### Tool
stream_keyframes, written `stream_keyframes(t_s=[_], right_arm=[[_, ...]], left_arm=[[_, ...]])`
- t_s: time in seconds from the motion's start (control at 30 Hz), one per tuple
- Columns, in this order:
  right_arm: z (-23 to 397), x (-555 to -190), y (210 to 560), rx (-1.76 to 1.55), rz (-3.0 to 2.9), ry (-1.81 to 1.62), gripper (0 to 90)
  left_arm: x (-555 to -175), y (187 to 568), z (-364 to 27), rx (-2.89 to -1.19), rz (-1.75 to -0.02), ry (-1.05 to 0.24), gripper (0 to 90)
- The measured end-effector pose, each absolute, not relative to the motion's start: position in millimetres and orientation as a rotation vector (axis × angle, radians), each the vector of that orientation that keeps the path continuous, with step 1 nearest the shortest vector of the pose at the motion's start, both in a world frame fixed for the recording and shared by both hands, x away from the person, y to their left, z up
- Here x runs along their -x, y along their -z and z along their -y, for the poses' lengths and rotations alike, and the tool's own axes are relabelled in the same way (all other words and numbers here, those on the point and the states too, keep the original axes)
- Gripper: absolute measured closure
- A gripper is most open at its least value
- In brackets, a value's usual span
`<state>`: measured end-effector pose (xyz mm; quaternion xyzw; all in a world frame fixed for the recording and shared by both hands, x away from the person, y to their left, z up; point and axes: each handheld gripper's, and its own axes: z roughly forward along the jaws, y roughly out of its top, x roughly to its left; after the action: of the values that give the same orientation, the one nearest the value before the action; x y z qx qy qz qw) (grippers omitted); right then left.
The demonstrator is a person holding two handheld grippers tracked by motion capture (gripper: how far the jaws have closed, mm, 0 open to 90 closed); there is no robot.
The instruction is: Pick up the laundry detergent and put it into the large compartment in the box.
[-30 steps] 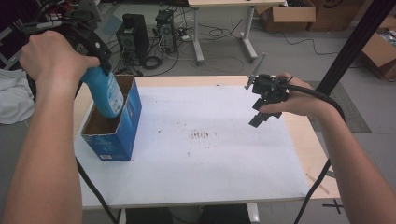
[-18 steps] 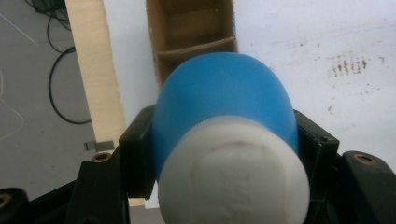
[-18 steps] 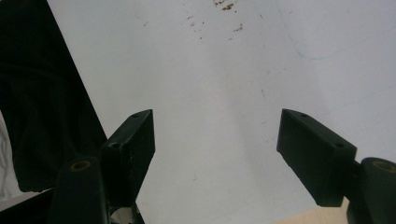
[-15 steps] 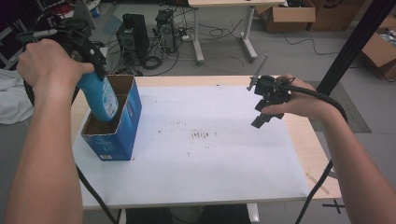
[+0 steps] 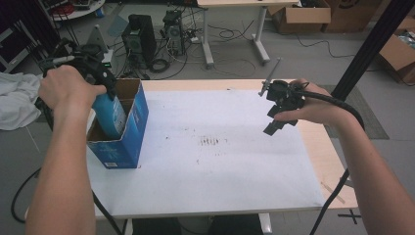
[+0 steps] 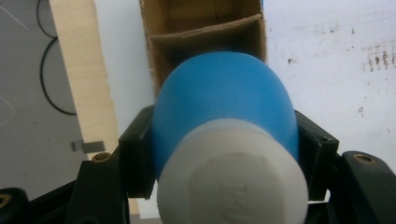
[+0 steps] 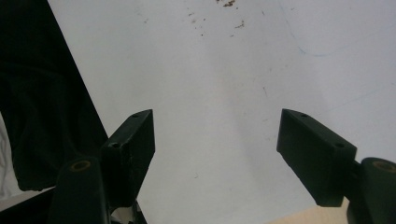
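My left gripper (image 5: pixel 107 90) is shut on a blue bottle (image 5: pixel 111 116) with a white cap (image 6: pixel 231 179), its black jaws pressing on both sides of the bottle's shoulder. The bottle stands partly inside an open blue cardboard box (image 5: pixel 128 143) at the left end of the table, base down among the brown cardboard dividers (image 6: pixel 205 29). My right gripper (image 5: pixel 277 113) hangs above the table's right side, open, with nothing between its fingers (image 7: pixel 133 140); beneath it is bare white tabletop (image 7: pixel 219 70).
The white-topped table (image 5: pixel 210 171) has a wooden rim and faint dark smudges (image 5: pixel 211 142) in the middle. Behind it on the floor stand computer towers (image 5: pixel 139 36) with cables. A white cloth (image 5: pixel 17 100) lies at left, a black post (image 5: pixel 372 44) rises at right.
The left hand has come down, sinking the blue bottle deeper into the box. The right hand and its gripper have stayed where they were.
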<state>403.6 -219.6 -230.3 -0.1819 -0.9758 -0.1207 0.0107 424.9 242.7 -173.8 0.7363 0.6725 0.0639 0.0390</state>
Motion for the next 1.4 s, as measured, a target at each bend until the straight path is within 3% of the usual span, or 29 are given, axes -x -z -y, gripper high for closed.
stream_keyframes(t_s=[0.77,1.4], right_arm=[[221,-405,237,0.575,3.043,0.349,27.8],[219,-404,239,0.574,3.044,0.344,27.6]], left_arm=[[-431,249,-243,-2.304,-2.121,-0.159,37.7],[-431,276,-243,-2.340,-2.142,-0.125,37.7]])
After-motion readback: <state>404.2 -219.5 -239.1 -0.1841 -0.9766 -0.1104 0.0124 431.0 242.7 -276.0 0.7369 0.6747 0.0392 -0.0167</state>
